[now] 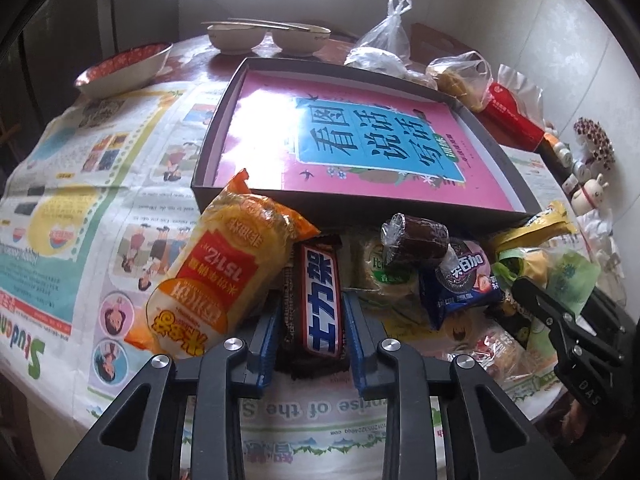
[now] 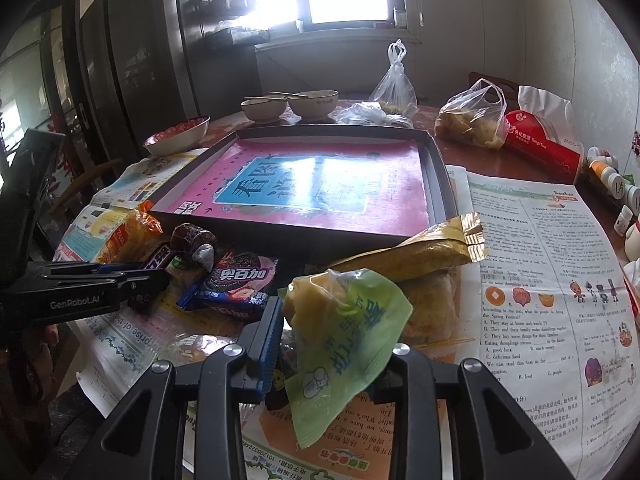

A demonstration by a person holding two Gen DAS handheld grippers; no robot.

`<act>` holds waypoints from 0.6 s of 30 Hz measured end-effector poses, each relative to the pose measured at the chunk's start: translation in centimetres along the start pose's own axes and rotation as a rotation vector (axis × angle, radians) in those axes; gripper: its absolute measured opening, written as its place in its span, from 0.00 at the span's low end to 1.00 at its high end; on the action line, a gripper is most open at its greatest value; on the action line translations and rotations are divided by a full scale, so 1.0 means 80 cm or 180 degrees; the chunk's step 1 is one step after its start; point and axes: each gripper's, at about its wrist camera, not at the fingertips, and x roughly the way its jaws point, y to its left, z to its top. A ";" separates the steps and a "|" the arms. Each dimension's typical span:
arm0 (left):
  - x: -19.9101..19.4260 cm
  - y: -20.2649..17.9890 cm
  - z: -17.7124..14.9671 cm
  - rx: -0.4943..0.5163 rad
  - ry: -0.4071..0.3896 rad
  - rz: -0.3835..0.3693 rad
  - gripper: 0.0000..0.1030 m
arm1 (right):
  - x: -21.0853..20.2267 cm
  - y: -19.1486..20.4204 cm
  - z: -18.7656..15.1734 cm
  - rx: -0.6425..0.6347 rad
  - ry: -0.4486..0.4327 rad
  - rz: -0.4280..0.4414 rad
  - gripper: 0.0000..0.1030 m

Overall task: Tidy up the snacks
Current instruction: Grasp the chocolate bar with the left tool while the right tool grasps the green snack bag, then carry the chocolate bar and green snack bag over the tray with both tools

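Observation:
My left gripper (image 1: 314, 314) is shut on a brown chocolate bar (image 1: 322, 280) with white and blue lettering, its blue pads pressing both long sides. An orange-yellow cracker bag (image 1: 224, 272) leans against it on the left. My right gripper (image 2: 334, 334) is shut on a green snack packet (image 2: 352, 336), which hides its right finger. A blue cookie pack (image 2: 240, 280), a clear-wrapped brown roll (image 2: 192, 238) and a gold packet (image 2: 432, 248) lie in a pile in front of a shallow dark box (image 2: 438, 168) lined with a pink book.
Newspaper (image 1: 100, 184) covers the table. Behind the box stand two pale bowls (image 1: 236, 38) with chopsticks, a red-patterned bowl (image 1: 124, 68) and knotted plastic bags (image 2: 472, 120). A red tissue pack (image 2: 544, 148) and small bottles (image 2: 612, 176) sit at the right edge.

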 end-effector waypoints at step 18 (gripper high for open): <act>-0.055 0.005 -0.021 0.0045 -0.0190 -0.0275 0.29 | -0.024 -0.014 0.003 0.0259 -0.0088 0.0159 0.33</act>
